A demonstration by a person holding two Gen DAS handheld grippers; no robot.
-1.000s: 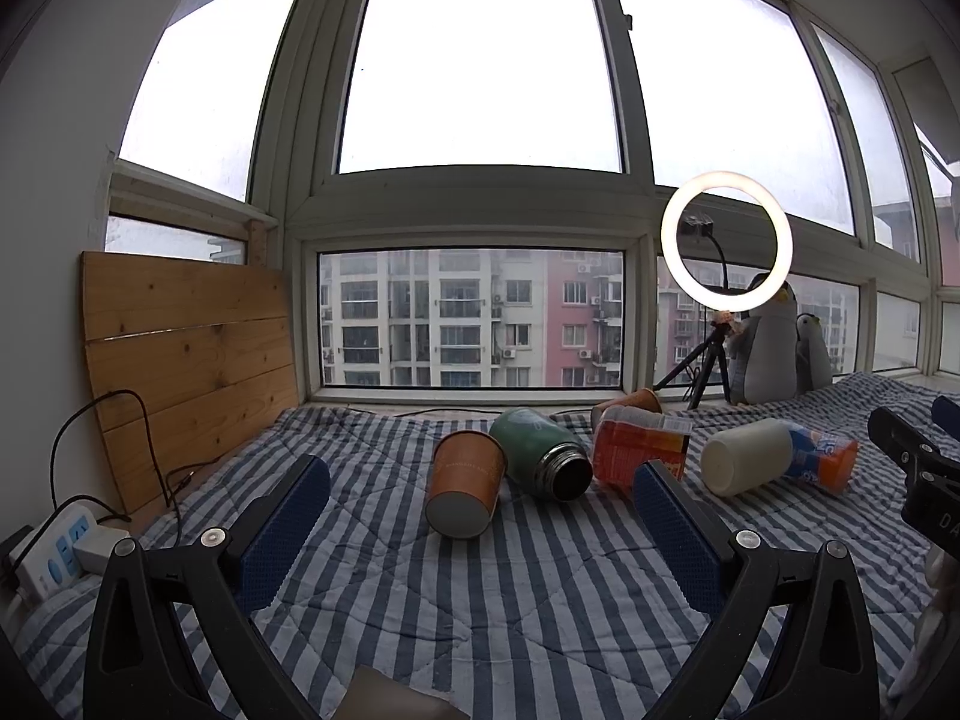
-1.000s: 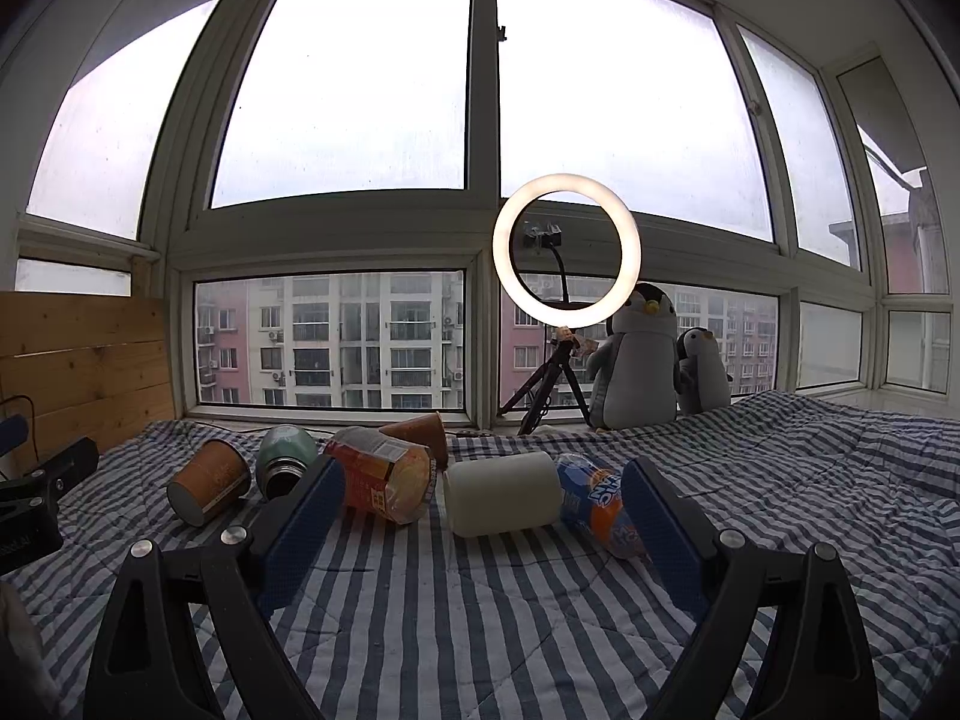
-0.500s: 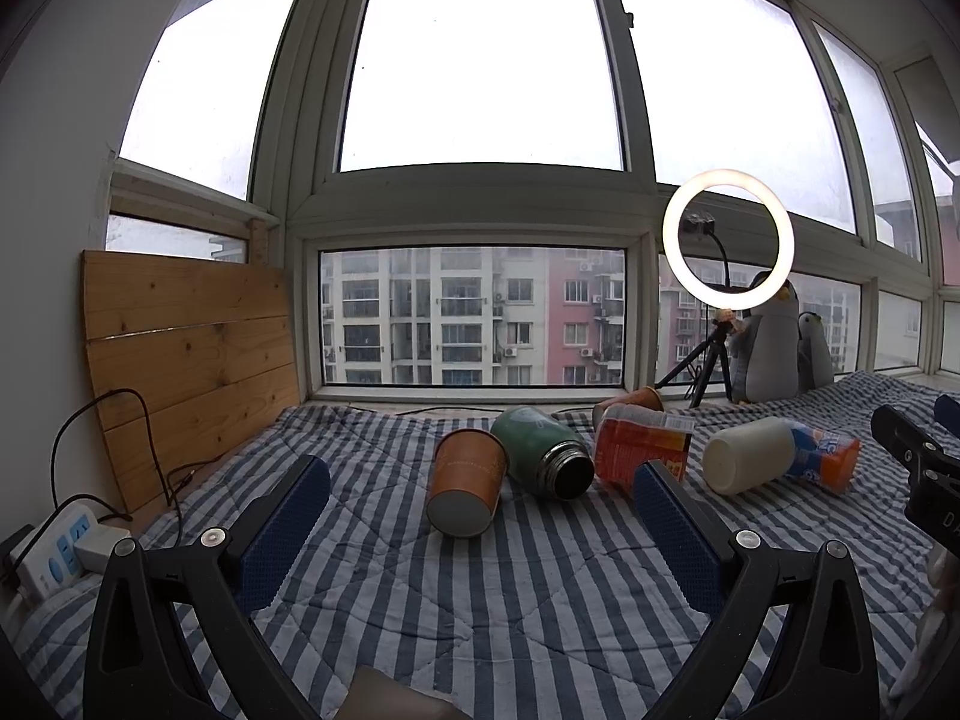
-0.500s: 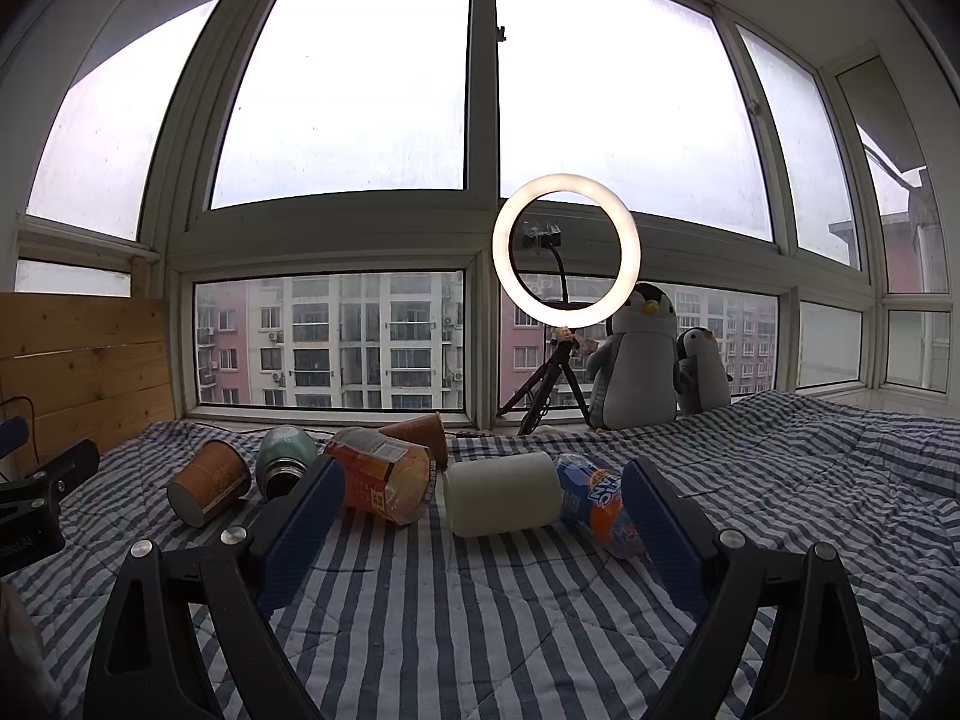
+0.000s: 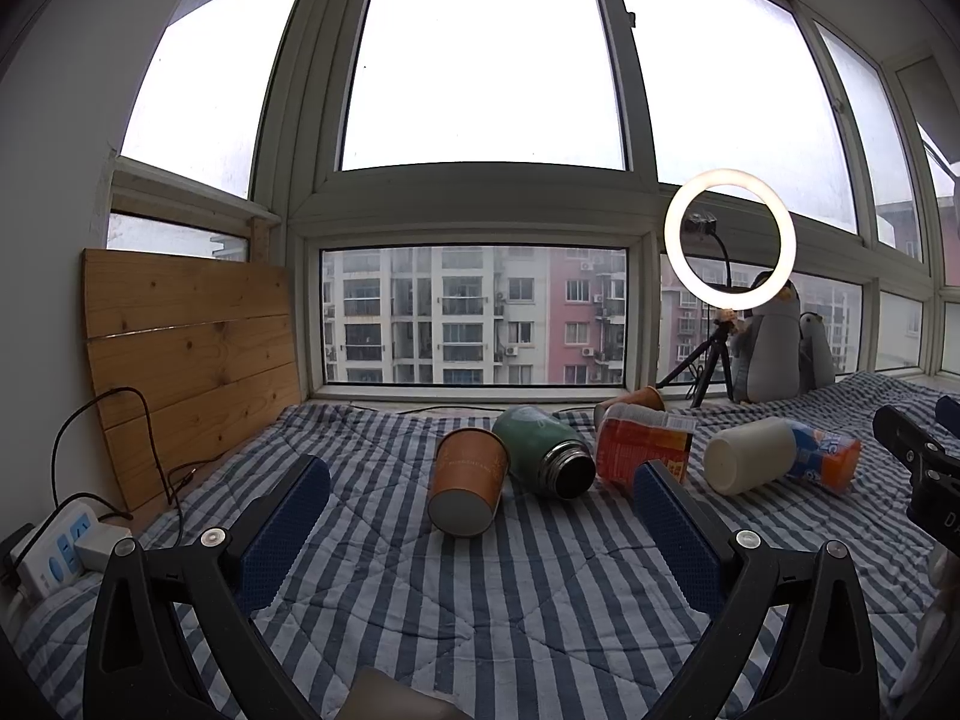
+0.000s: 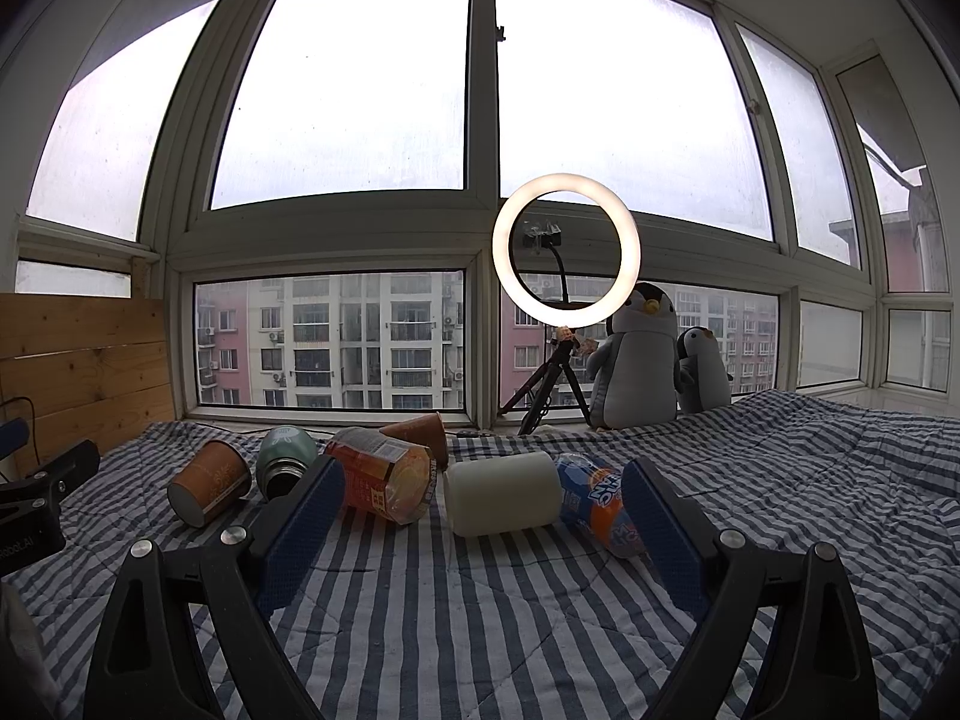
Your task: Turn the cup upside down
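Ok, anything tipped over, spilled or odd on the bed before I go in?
Every container lies on its side on the striped quilt: brown paper cup, green flask with no cap on, white cup, orange snack tub, soda bottle, and another brown cup behind. No spill visible.

We see the left gripper (image 5: pixel 480 516) as two black angular arms, each tipped with a blue textured pad (image 5: pixel 282 531) and fixed with round silver screws (two per arm). The right gripper (image 6: pixel 480 507) is built the same: black frame, blue pads (image 6: pixel 660 531), silver screws.
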